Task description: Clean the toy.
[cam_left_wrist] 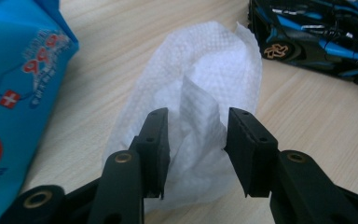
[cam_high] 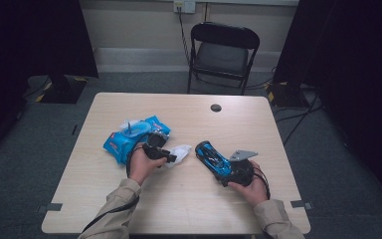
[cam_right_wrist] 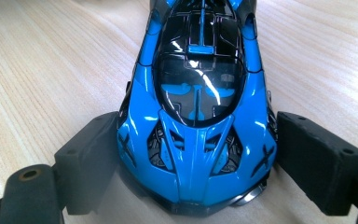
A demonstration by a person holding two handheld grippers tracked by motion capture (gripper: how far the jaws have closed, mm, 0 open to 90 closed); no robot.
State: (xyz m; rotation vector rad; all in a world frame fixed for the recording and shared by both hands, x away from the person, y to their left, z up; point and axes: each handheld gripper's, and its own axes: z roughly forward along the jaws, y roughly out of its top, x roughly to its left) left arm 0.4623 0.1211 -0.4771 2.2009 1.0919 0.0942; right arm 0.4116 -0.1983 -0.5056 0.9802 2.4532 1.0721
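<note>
Wipe (cam_left_wrist: 200, 93), white and crumpled, lay on the pale wooden table (cam_high: 189, 199) between the left gripper (cam_left_wrist: 196, 140)'s spread jaws, untouched. Beside it sat a blue wipes pack (cam_high: 129, 137), its lettering too blurred to read. The right gripper (cam_right_wrist: 196, 158) pinched the blue toy car (cam_right_wrist: 198, 93) at one end. A black chair (cam_high: 223, 52) stood beyond on grey carpet.

On the blue wipe pack (cam_left_wrist: 16, 88), at the left of the left gripper view, a white cross on a red patch is seen. Red characters above it cannot be read.
</note>
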